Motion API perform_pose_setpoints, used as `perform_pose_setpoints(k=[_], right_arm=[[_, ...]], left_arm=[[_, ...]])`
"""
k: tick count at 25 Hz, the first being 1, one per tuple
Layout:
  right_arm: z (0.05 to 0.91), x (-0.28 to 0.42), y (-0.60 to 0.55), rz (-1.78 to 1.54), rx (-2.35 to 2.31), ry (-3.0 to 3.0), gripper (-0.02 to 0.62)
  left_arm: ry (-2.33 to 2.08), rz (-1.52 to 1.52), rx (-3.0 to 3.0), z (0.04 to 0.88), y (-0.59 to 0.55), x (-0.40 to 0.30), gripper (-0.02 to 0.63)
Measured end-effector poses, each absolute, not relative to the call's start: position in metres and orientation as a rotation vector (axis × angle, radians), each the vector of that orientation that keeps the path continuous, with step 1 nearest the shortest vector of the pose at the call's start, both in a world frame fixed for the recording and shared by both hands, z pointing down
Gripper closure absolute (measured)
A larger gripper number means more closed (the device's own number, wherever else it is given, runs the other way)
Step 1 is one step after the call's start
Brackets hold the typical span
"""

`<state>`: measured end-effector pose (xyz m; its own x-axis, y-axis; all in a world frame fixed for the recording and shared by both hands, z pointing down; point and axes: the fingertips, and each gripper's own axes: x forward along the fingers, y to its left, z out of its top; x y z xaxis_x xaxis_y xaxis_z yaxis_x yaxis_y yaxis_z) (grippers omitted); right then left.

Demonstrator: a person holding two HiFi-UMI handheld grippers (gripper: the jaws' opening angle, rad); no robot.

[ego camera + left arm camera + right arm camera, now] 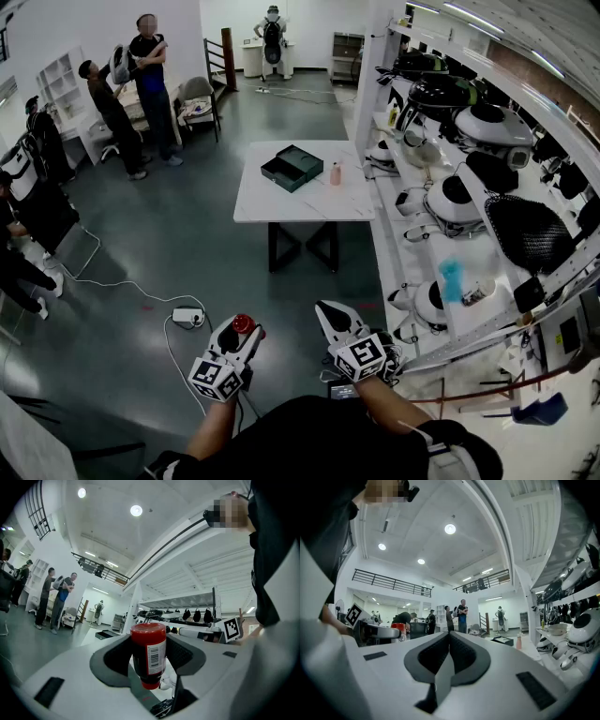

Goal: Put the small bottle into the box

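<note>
Grey floor (187, 253) is stretching across a tall white hall, with people (141, 84) standing at the far left and shelves (412, 187) of white rounded shells running down the right side. A white table (281, 202) is standing mid-room. The dark green box (292, 167) is lying near the table's far edge, and a pink bottle (336, 173) is standing just beside it, toward the far right corner.

The left gripper (246, 330) is hanging low over the floor, well short of the table, and is pinching the red bottle (148, 656) between its widely spread jaws. The dark pads are pressing on both of the bottle's sides. The bottle is sitting roughly upright in the left gripper view, with red showing at both ends. A white label (154, 657) is wrapping its middle and showing a barcode with small digits too fine to read; no brand name is showing.

The right gripper (326, 312) is hovering just beside the left one, its jaws pressed together on nothing. Each gripper is carrying a cube (217, 377) with black-and-white square markers.
</note>
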<state>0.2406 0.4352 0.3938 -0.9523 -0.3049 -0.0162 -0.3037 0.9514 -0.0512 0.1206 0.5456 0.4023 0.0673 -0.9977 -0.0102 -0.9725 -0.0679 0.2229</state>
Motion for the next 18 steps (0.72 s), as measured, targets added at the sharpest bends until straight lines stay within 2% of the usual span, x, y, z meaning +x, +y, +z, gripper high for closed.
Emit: perform_pose_setpoints(k=[18], right_arm=[[0.397,0.321,0.391,-0.138,-0.490,2.988,0.561]], left_arm=[[-1.976,-0.273,2.169,0.400,0.491,0.172,0.371]])
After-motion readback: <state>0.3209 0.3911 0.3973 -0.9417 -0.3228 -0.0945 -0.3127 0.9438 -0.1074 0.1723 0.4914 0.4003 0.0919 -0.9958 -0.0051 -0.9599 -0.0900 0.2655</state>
